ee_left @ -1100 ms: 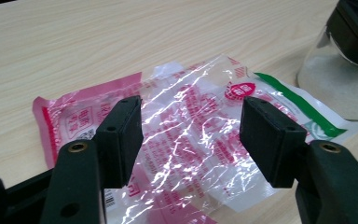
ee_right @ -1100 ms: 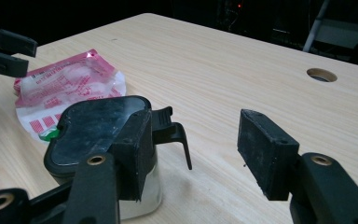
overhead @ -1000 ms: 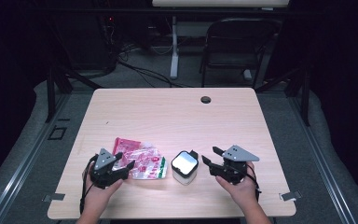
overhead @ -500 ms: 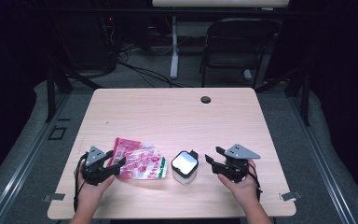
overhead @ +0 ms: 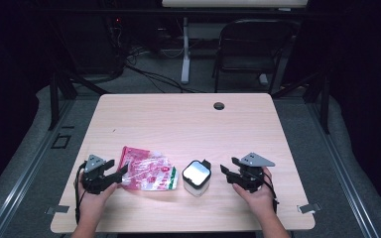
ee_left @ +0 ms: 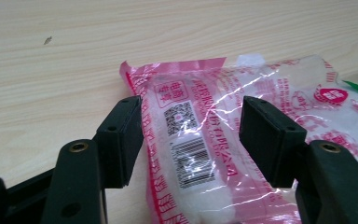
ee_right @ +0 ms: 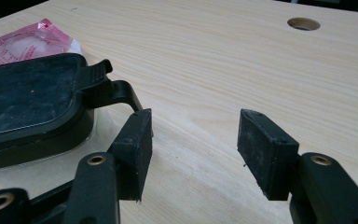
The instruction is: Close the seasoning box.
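A clear plastic bag with pink print [overhead: 148,171] lies flat on the wooden table [overhead: 188,124], holding something white. My left gripper [overhead: 116,169] sits at the bag's left end, open. In the left gripper view the barcode end of the bag [ee_left: 191,140] lies between the spread jaws of the left gripper [ee_left: 191,119], and the pads do not press on it. A small clear container with a black lid [overhead: 197,176] stands right of the bag. My right gripper [overhead: 229,166] is open just right of the container, with bare table between the jaws of the right gripper [ee_right: 193,135]. The black lid [ee_right: 28,105] shows to the left.
A round cable hole [overhead: 219,105] is in the table's far side, also seen as the hole [ee_right: 303,22] in the right gripper view. A black chair [overhead: 250,49] and desk legs stand beyond the far edge. The table's front edge is close to both hands.
My left gripper has slid left along the bag toward its left end. The right gripper has sunk a little toward the table. Bag and container have stayed put.
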A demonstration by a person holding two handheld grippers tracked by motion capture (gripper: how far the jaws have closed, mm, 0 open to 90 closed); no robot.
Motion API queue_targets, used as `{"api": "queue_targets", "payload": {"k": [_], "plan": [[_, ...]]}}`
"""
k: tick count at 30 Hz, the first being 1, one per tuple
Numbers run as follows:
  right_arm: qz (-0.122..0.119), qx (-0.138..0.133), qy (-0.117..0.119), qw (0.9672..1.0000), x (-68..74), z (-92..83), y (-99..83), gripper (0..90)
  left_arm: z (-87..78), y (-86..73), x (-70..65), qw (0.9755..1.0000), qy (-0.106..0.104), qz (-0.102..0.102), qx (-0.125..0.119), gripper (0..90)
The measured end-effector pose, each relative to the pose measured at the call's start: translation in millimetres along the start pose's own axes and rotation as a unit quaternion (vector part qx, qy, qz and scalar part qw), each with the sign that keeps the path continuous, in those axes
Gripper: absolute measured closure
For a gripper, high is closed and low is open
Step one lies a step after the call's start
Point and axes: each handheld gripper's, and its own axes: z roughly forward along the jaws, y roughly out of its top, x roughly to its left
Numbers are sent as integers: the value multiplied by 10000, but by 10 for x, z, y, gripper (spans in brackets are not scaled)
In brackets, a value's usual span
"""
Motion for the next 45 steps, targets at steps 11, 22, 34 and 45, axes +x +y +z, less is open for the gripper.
{"api": "queue_targets", "payload": {"k": [11,22,34,45], "plan": [[297,138,32,9995,-39,47,-37,449,44,-34,71,9998,47,-191,68,398],[257,228,72,9994,-18,83,-52,449,67,-60,121,9992,82,-352,164,398],[327,218,125,9992,-22,83,-52,448,66,-68,133,9990,79,-422,148,398],[349,206,106,9991,-22,79,-53,448,55,-65,146,9987,74,-489,122,398]]}}
